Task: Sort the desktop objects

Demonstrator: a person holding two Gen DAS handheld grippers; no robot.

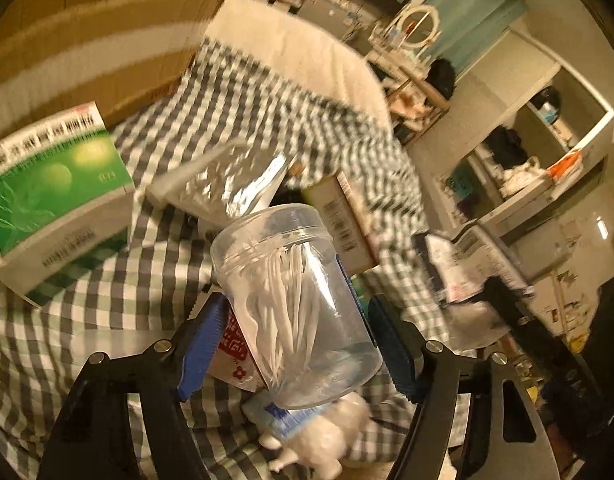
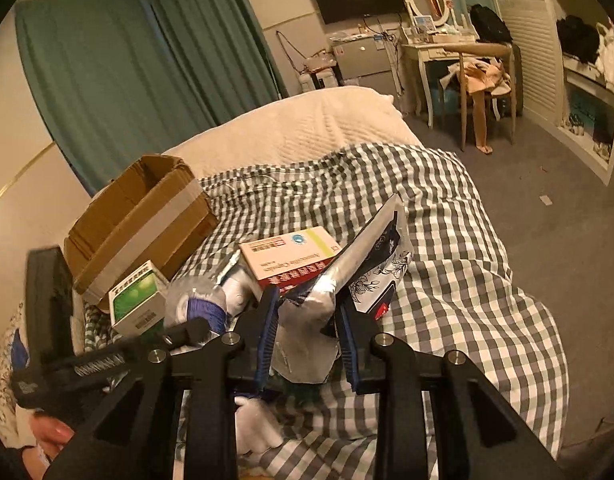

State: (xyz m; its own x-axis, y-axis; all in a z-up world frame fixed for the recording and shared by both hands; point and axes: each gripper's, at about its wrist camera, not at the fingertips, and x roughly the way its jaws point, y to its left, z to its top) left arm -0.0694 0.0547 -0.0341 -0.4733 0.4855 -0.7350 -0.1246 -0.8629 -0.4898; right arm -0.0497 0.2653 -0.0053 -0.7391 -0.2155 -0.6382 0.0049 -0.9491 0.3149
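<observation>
Cardboard box (image 2: 141, 224): open-topped, far left on the checked bedspread (image 2: 459, 264), a pale tape band across its side.
Green-and-white carton (image 1: 55, 204): just near of the cardboard box, left of the pile; in the right wrist view it stands at the box's near corner.
Left gripper (image 1: 291, 320): blue-padded fingers (image 1: 203, 344) set on either side of a clear plastic jar (image 1: 295, 308); the left pad looks close against the jar wall, the right pad just beside it, and real contact on that side I cannot tell. The frame is smeared.
Clear plastic jar: tilted, lid end pointing far, white sticks bunched inside; it sits in the middle of the pile, above a red-and-white packet (image 1: 237, 346) and a white figurine (image 1: 327, 436).
Silver foil pouch (image 1: 227, 184): far of the jar, lying flat in the left wrist view.
Pink-and-red medicine box (image 2: 291, 260): centre of the pile, far of the right gripper.
Right gripper (image 2: 307, 332): narrow, its blue pads clamped on a silver-backed pouch with a black floral print (image 2: 371, 256), held up on edge and leaning to the right above the bedspread.
Far right: dressing table, round mirror and chair on the carpet.
</observation>
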